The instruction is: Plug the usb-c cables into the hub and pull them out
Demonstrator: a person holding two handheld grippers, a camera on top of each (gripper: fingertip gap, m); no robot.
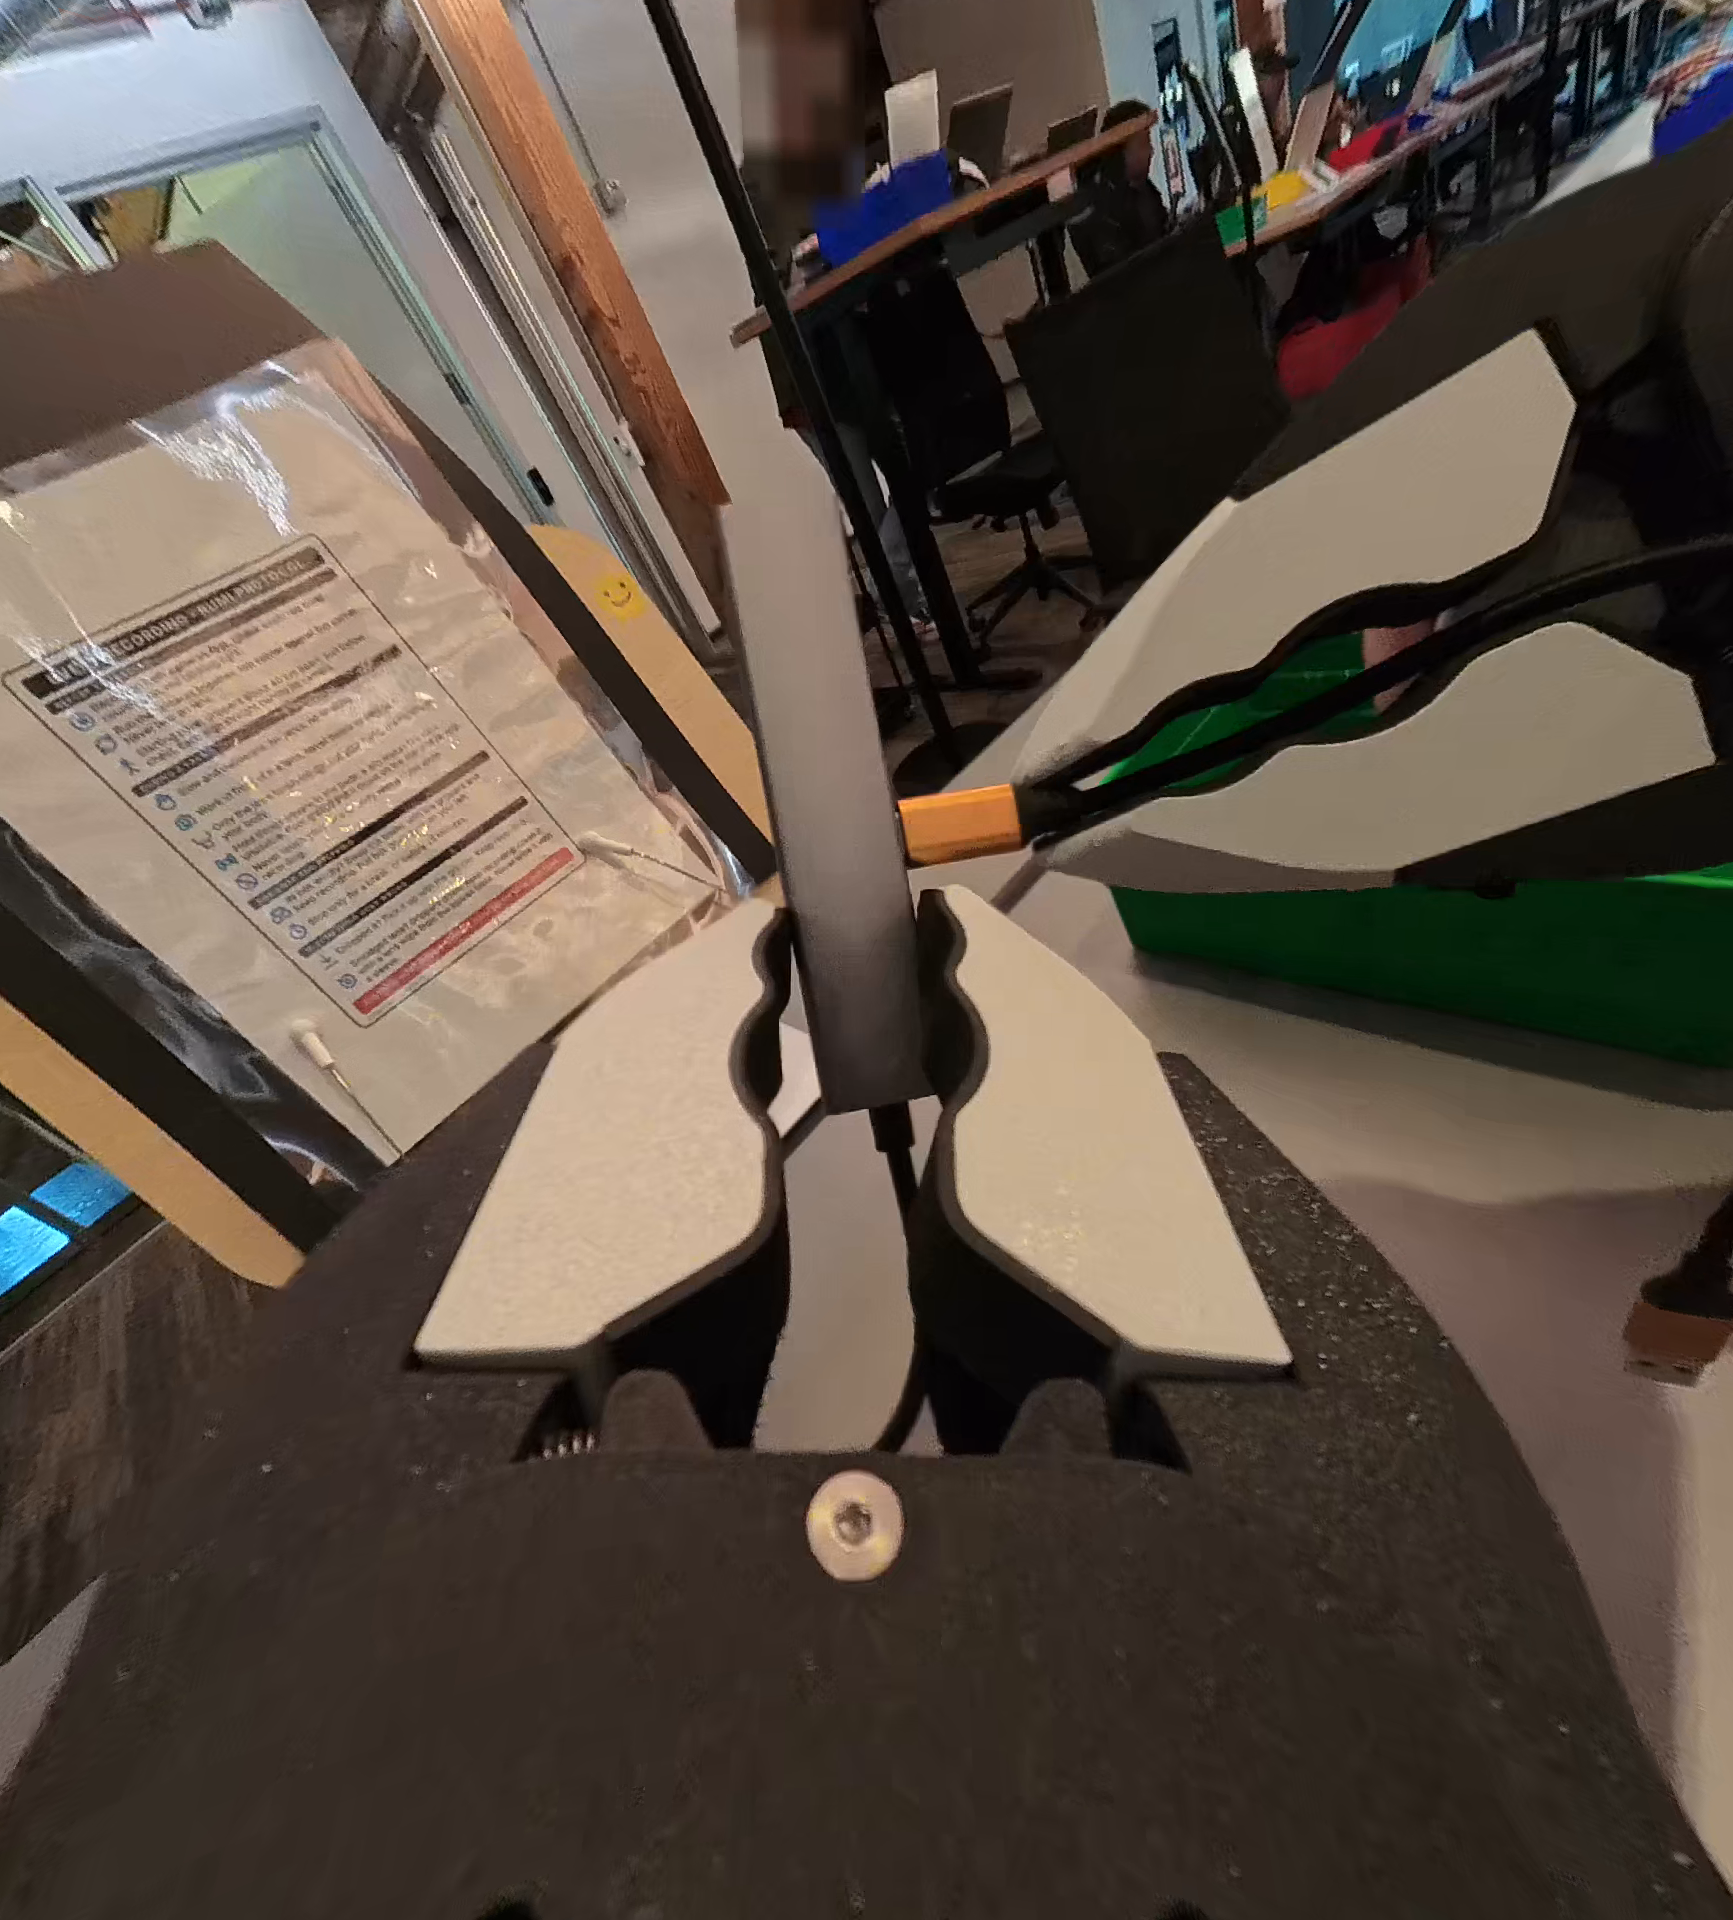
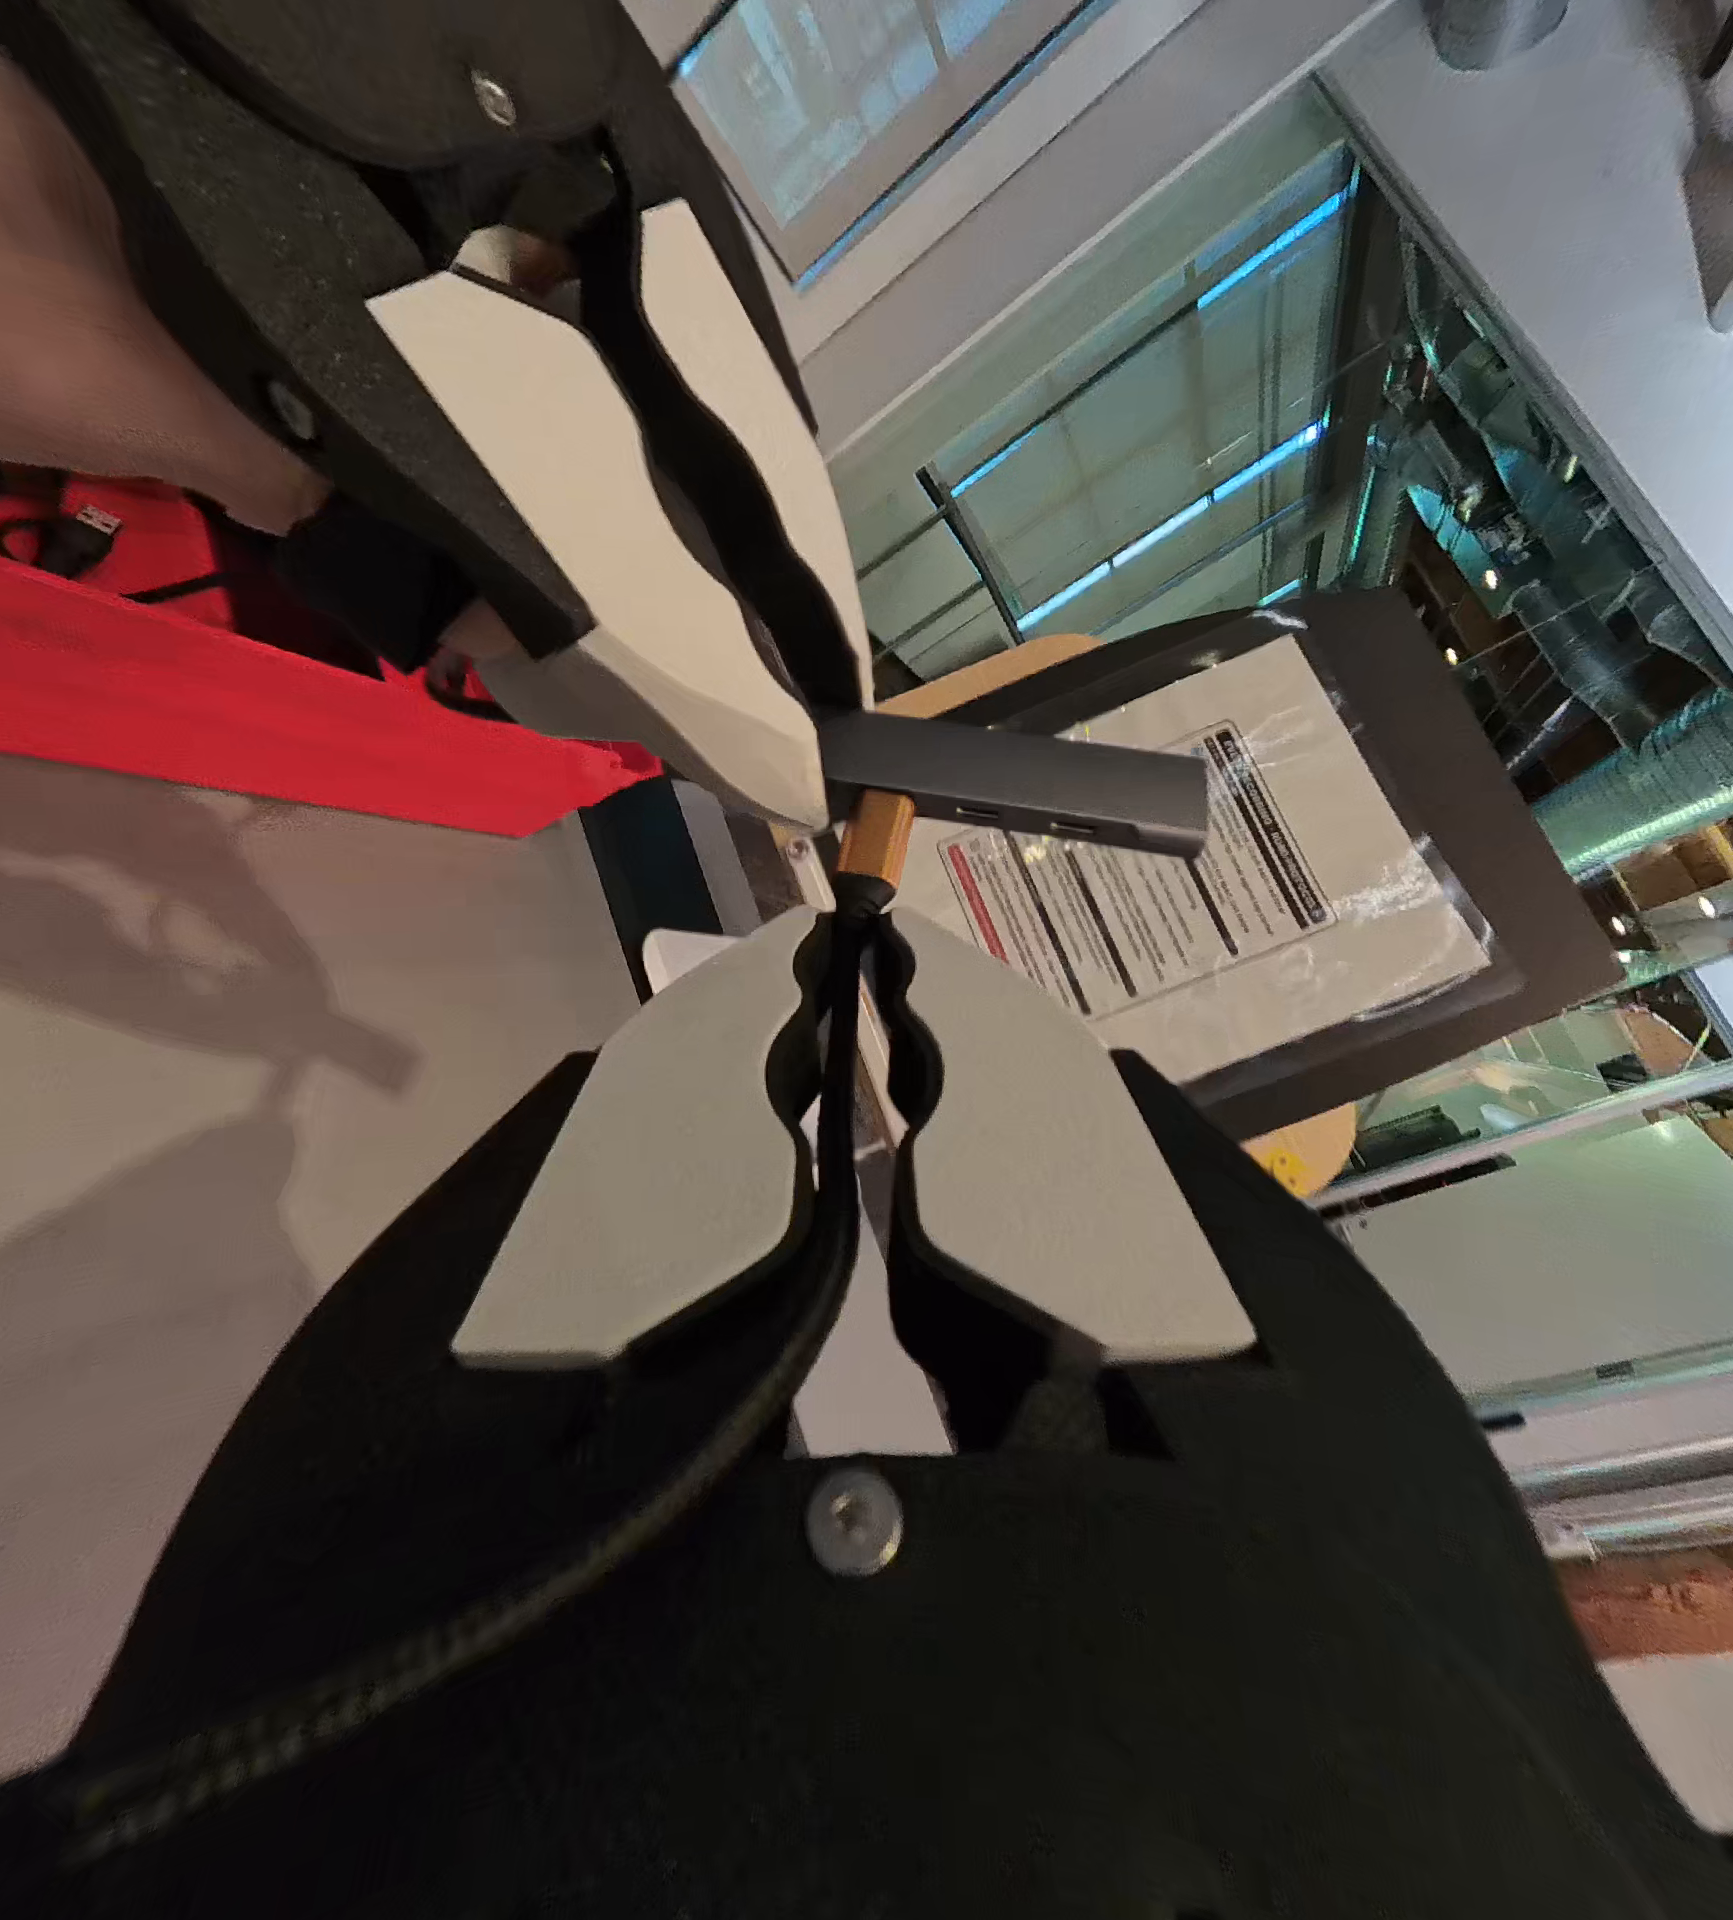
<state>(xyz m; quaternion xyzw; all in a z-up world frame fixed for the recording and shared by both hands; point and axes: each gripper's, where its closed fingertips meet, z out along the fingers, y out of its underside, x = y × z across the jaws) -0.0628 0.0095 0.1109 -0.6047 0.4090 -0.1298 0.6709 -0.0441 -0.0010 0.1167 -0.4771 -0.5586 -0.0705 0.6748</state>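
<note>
My left gripper is shut on a slim grey hub and holds it upright above the table; it also shows in the right wrist view. The hub shows two free ports on its side there. My right gripper is shut on a black braided cable just behind its orange usb-c plug. The plug sits against the hub's side, apparently in a port. In the left wrist view the orange plug meets the hub from the right, held by the right gripper.
A second cable with a brown plug lies on the white table at right. A green bin stands behind the right gripper. A red bin holds more cables. A framed laminated sheet stands at the left. The grippers are tip to tip, or close to it.
</note>
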